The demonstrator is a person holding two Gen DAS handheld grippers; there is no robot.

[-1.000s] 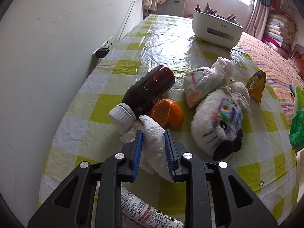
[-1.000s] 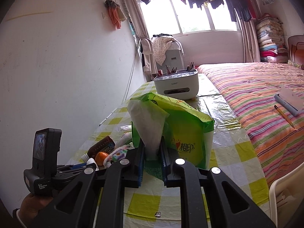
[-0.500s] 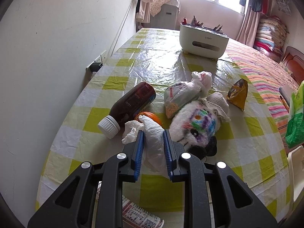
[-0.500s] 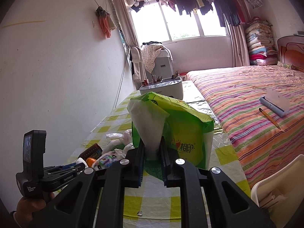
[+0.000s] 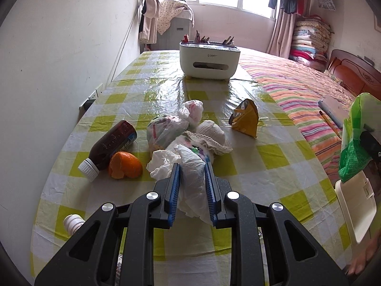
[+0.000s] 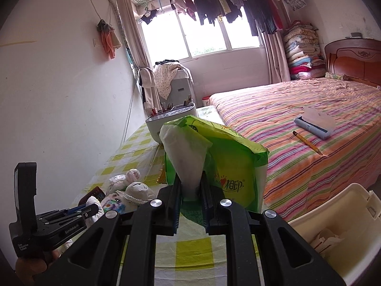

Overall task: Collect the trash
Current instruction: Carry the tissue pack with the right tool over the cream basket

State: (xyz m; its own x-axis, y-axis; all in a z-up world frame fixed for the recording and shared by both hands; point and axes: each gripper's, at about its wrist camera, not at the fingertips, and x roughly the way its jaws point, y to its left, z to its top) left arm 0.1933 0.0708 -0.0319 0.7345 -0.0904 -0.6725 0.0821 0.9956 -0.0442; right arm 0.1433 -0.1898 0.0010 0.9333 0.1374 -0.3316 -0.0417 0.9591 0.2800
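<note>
My left gripper point(image 5: 190, 178) is shut on a crumpled white tissue point(image 5: 190, 176) and holds it above the checked table point(image 5: 262, 166). Beyond it lie an orange peel point(image 5: 125, 165), a brown bottle point(image 5: 109, 146), a knotted plastic bag point(image 5: 171, 126) and a yellow snack wrapper point(image 5: 245, 118). My right gripper point(image 6: 190, 186) is shut on the white edge of a green plastic bag point(image 6: 228, 157), held up over the table's right side; the bag also shows in the left wrist view point(image 5: 354, 143). The left gripper shows in the right wrist view point(image 6: 69, 217).
A plush toy point(image 5: 209, 135) lies by the trash. A white organiser box point(image 5: 209, 59) stands at the table's far end. A cream bin point(image 6: 345, 226) stands at the right by the striped bed point(image 6: 309, 124). A small white bottle point(image 5: 72, 222) lies at the near left edge.
My left gripper has lifted and drawn back with the tissue, away from the bottle and peel. My right gripper has risen with the green bag, bringing the cream bin into view.
</note>
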